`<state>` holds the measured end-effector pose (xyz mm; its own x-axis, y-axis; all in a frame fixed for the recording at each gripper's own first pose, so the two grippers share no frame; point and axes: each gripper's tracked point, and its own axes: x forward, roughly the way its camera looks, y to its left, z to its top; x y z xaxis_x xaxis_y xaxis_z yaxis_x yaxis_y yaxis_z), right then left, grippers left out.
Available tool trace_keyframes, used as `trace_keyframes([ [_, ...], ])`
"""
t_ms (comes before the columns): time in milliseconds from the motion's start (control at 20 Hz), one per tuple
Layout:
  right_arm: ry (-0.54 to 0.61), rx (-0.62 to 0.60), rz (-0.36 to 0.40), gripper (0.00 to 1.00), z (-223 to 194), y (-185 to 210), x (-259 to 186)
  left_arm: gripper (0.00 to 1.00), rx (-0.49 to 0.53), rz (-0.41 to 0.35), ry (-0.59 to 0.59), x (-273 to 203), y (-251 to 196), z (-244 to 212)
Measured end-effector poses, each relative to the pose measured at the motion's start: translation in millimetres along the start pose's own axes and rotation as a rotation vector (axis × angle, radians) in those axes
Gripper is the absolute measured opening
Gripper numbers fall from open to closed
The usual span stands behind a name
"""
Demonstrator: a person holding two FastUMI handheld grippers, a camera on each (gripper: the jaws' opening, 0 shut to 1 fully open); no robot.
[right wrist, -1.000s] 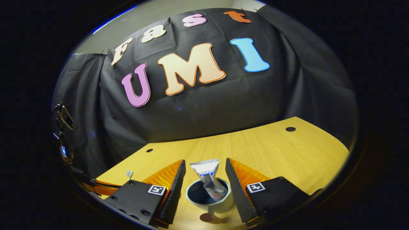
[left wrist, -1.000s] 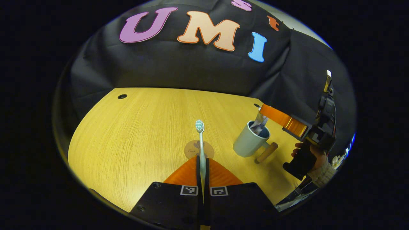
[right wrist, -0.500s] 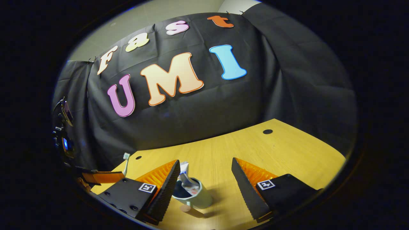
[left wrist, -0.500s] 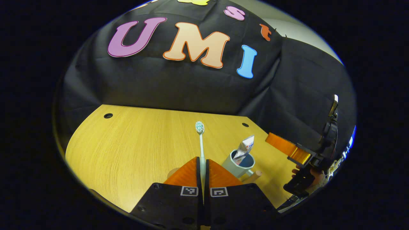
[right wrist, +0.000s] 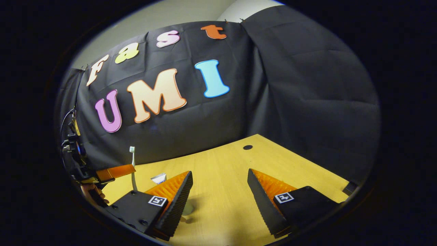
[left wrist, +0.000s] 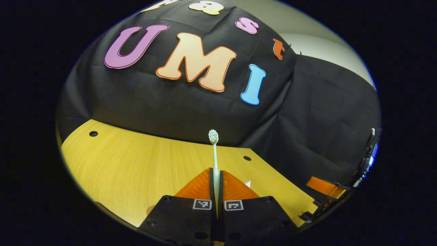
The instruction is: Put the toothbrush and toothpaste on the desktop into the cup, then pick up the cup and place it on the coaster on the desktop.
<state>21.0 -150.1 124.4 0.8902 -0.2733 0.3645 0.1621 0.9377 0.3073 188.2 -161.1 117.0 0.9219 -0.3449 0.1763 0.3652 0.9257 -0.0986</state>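
Yellow wood desk (right wrist: 222,177) is the landmark here. Furthest to its left, the left gripper (left wrist: 216,177) has its jaws pinched tight on the brush (left wrist: 214,153), which stands upright with the bristles on top, held up above the desk. In the right gripper view that brush (right wrist: 132,167) shows with the person's hand (right wrist: 89,191) below it. Just right of it, the top of the paste tube (right wrist: 159,178) sticks up past the right gripper's finger, so I'd guess it's already in the cup. A sliver of the cup (right wrist: 187,207) peeks out at that finger's edge. Right gripper (right wrist: 220,198) hangs over the desk's near side, jaws wide, holding nothing. Coaster's not visible to me.

What could go wrong: the cup sits mostly hidden, so the brush could clip the rim or jam against the tube and tip the cup.
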Motion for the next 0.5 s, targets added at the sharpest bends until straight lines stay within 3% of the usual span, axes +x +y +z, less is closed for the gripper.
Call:
trace_keyframes([
  [100, -0.015, 0.016, -0.027, 0.98, 4, -14, -8, 0.00, -0.006, -0.008, -0.047, 8, -3, 1],
  [150, -0.023, 0.023, -0.035, 0.94, 5, -18, -11, 0.00, -0.010, -0.015, -0.067, 12, -6, 2],
  [200, -0.034, 0.028, -0.042, 0.98, 7, -23, -13, 0.00, -0.013, -0.019, -0.082, 18, -8, 1],
  [500, -0.065, 0.030, -0.055, 0.98, -3, -39, -20, 0.00, -0.042, -0.020, -0.198, 24, -8, -9],
])
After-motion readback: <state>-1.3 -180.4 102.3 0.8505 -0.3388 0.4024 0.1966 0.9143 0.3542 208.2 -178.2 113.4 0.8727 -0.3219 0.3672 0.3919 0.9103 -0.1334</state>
